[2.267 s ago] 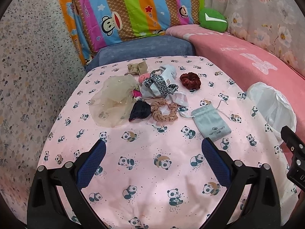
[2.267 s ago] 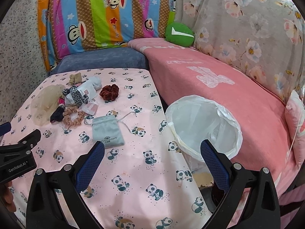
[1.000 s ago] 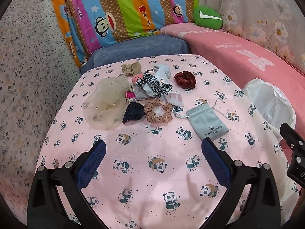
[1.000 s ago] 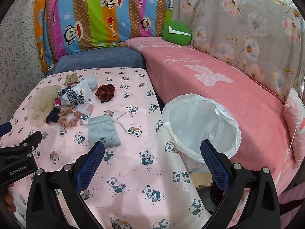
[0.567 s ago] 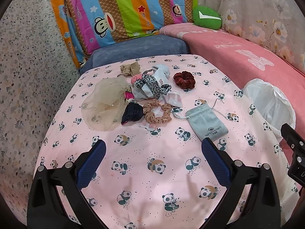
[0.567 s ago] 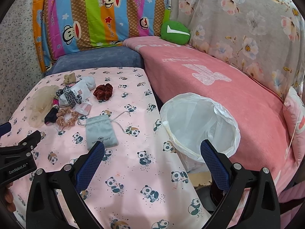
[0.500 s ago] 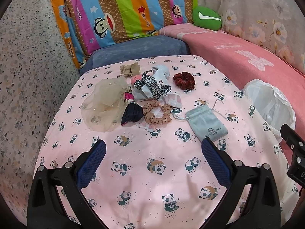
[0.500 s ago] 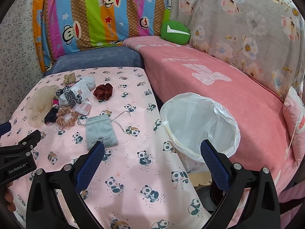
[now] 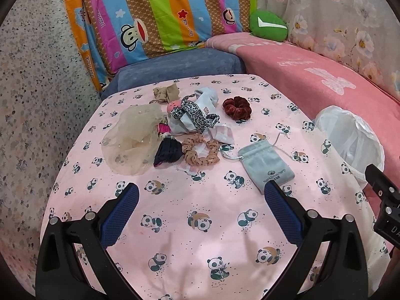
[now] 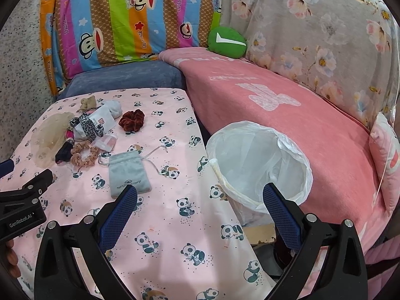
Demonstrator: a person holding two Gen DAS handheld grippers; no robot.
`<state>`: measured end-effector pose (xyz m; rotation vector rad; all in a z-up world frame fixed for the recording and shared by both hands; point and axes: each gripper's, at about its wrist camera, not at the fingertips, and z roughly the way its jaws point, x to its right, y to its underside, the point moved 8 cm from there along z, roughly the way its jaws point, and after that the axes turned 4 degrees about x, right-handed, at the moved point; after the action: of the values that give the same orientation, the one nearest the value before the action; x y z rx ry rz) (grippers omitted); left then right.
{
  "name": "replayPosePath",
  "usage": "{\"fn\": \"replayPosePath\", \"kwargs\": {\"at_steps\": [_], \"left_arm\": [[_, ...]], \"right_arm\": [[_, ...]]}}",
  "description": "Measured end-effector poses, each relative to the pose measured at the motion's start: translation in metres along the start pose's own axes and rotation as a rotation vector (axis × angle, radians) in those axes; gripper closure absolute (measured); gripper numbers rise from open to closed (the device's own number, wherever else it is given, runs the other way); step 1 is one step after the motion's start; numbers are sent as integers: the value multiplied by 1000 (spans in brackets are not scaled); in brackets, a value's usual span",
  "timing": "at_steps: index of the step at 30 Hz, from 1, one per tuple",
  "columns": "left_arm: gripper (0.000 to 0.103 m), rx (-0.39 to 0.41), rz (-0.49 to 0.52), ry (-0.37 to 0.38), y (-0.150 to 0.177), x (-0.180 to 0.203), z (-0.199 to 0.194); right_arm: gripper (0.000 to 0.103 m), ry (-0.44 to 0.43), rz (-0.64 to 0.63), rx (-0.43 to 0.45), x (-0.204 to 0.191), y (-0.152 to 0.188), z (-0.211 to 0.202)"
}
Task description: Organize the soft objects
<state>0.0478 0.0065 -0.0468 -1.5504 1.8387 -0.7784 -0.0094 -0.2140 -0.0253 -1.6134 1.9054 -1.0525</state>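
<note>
Left wrist view: your left gripper [image 9: 201, 200] hovers released, jaws wide and empty, above the panda-print sheet [image 9: 200, 225]. From left to right ahead of it lie the beige tulle piece [image 9: 132, 137], the navy scrunchie [image 9: 168, 153], the spotted peach scrunchie [image 9: 200, 151], the leopard-print band [image 9: 195, 115] on a grey sock, the maroon scrunchie [image 9: 237, 107] and the grey drawstring pouch [image 9: 266, 166]. Right wrist view: your right gripper [image 10: 200, 200] is likewise released and empty, with the lined bin [image 10: 257, 165] just beside the sheet's edge.
</note>
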Motion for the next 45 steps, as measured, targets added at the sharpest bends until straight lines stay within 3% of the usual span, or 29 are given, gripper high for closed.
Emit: {"fn": "replayPosePath", "kwargs": {"at_steps": [9, 17, 23, 34, 45], "left_arm": [[7, -7, 0, 81, -6, 9, 3], [7, 9, 7, 73, -13, -6, 16], [7, 49, -35, 41, -22, -40, 26], [7, -5, -105, -46, -17, -128, 72], [7, -42, -157, -60, -12, -177, 113]], "right_arm": [[7, 41, 9, 14, 5, -3, -3], [7, 56, 21, 26, -2, -14, -1], [7, 20, 10, 17, -28, -24, 10], [7, -129, -43, -33, -116, -32, 47], [7, -109, -55, -110, -140, -17, 111]]}}
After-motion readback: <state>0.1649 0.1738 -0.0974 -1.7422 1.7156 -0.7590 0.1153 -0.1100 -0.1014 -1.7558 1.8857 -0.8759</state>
